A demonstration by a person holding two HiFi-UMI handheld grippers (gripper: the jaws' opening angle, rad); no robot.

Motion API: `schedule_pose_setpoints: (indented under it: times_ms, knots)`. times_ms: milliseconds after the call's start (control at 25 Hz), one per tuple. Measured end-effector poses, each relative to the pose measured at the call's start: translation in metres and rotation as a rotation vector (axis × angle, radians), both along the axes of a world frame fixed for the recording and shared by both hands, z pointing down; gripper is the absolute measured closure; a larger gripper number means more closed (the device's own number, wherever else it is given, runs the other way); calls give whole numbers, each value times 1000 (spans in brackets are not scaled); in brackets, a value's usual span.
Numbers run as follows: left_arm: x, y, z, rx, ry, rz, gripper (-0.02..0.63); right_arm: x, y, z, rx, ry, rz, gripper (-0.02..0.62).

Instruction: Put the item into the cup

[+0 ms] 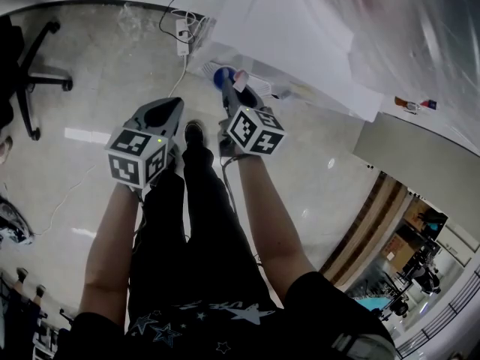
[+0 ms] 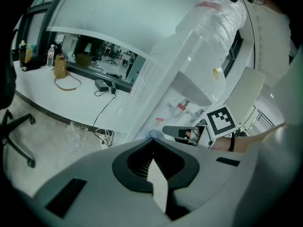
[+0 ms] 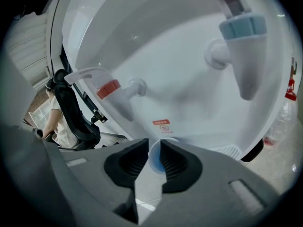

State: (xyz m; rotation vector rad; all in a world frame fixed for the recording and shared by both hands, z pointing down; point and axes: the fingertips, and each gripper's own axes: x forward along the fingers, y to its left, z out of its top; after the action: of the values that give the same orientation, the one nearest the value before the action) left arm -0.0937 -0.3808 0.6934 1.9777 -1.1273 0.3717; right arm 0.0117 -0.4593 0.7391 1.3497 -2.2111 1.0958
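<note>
Right hand-held gripper (image 3: 153, 144) pinches one blue cup (image 1: 221, 75); left hand-held gripper (image 2: 152, 144) sits closed.

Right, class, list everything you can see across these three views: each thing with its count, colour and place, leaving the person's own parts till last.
water dispenser: 1, white, directly ahead of the person
taps: 2, red tap and blue tap, on the dispenser's front
warning label: 1, red, below the taps
cup: 1, blue inside, between the right gripper's jaws
power strip: 1, white, on the floor by the dispenser
office chair: 1, black, on the floor at the left
handbag: 1, tan, on a white desk
left gripper: 1, grey, jaws together, empty
right gripper: 1, grey, closed on the cup
forearms: 2, bare, behind the grippers
</note>
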Motion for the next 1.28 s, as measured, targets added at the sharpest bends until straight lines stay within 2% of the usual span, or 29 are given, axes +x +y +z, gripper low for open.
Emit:
schedule_pose_setpoints:
  times_ms: [600,1040,1280]
  knots:
    - [-2,15,-22,17,4,49,600,0,31,-26,-6,4,49,518]
    - [8,42,-86,64,18,123,600,19,74,-103,41,-40,137,529]
    - [12,62,-120,88,19,180,600,26,101,-143,59,-39,154,531]
